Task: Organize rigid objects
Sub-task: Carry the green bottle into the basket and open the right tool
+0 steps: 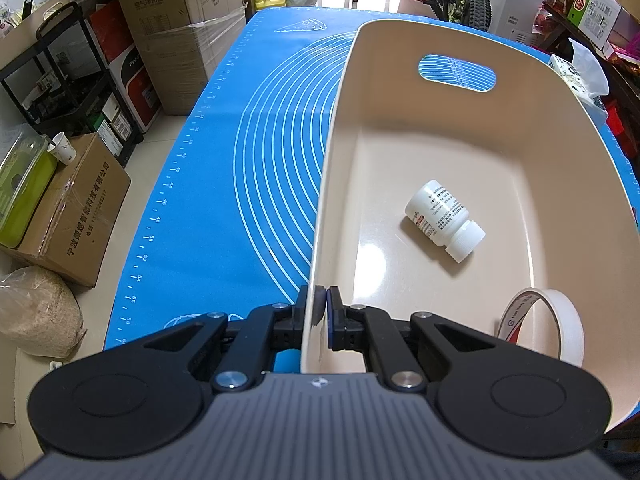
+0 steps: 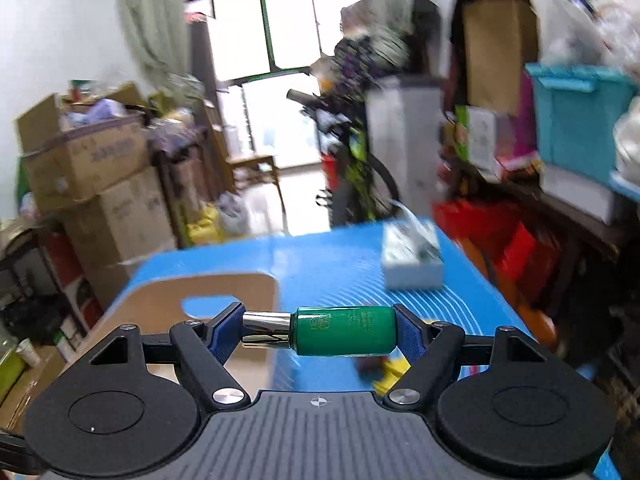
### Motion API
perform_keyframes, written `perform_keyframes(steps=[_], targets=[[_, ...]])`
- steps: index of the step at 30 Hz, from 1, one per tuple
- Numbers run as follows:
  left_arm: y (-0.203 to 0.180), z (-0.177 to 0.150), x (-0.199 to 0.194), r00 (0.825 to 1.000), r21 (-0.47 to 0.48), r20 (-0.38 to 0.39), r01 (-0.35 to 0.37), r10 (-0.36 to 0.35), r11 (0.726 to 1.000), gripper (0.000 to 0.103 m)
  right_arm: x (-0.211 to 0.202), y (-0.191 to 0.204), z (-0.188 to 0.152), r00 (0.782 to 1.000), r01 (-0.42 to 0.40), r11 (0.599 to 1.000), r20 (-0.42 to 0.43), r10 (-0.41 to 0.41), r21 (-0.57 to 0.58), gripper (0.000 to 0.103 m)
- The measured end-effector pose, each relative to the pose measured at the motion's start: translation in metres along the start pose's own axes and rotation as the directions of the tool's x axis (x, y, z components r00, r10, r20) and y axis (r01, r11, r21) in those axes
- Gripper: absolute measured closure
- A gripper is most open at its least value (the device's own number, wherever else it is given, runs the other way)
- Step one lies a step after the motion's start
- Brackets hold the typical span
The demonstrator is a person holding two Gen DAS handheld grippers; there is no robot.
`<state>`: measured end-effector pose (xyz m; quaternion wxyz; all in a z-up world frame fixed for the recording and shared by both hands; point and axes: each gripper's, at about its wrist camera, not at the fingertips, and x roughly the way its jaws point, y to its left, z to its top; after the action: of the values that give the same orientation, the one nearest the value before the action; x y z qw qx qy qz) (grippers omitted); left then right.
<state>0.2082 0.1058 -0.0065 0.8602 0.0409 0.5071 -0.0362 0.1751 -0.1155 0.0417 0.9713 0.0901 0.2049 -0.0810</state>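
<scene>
left claw (image 1: 322, 308) pinches the bin (image 1: 344, 128) wall, one finger inside, one outside | white bottle (image 1: 444, 220) lies ahead to the right in the bin, tape (image 1: 542, 326) near the right finger | right claw (image 2: 320, 330) grips a green bottle (image 2: 344, 330) sideways (silver cap left) above the tabletop (image 2: 340, 272) | box (image 2: 412, 260) far ahead

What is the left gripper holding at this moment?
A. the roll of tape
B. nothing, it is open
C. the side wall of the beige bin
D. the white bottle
C: the left gripper is shut on the rim of the beige bin, while the white bottle and the roll of tape lie free inside.
</scene>
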Motion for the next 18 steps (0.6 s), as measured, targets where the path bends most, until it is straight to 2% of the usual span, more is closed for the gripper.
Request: perform_keyframes(steps=[3,6,11,18], targets=[[0.0,0.0,0.0,1.0,0.0,0.0,0.0,0.0,1.0,0.094,-0.002,0.02,0.002,0.998,-0.06,0.995,0.018,0.062,-0.077,0.025],[0.0,0.0,0.0,1.0,0.001,0.0,0.0,0.0,1.0,0.094,0.002,0.042,-0.003,0.993,-0.114,0.981,-0.007,0.114,-0.159,0.025],[0.0,0.0,0.0,1.0,0.004,0.0,-0.001,0.001,1.0,0.094,0.016,0.074,-0.012,0.977,-0.194,0.947,-0.136,0.164,-0.254,0.025],[0.0,0.0,-0.001,1.0,0.008,0.001,-0.004,0.004,1.0,0.094,0.023,0.094,-0.029,0.951,-0.241,0.915,-0.265,0.157,-0.324,0.025]])
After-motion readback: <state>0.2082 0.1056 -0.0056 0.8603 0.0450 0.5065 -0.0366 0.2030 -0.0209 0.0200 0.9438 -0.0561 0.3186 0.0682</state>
